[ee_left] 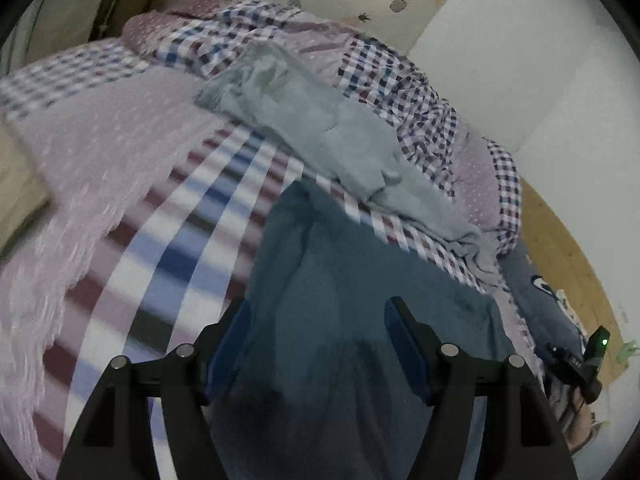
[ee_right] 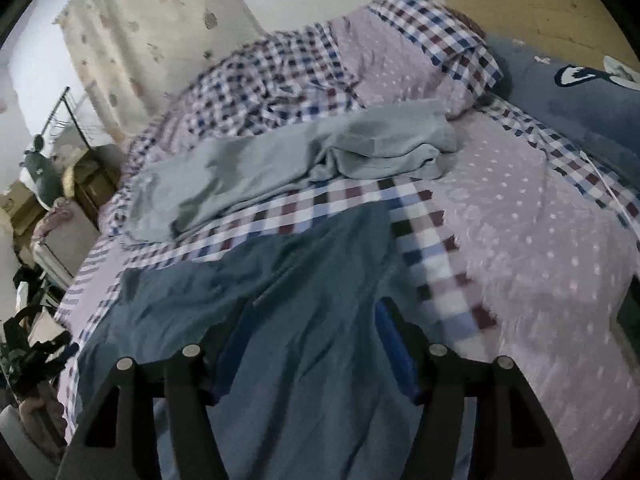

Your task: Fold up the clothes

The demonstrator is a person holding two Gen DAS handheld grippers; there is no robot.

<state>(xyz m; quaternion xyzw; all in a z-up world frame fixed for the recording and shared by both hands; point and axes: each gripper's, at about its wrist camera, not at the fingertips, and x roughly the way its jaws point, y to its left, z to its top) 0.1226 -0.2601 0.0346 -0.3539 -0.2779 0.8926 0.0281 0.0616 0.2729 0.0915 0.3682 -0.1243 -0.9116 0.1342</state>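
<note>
A bed with a checked and dotted quilt.
We hold both the left gripper and right gripper with fingers wide over a dark blue garment; a grey garment lies beyond.

A bed fills the room's middle, spread with a lilac dotted and checked quilt. At its far side hangs a cream curtain with a leaf print against a white wall. A wooden headboard stands far right, a navy pillow before it. Light is dim.
</note>
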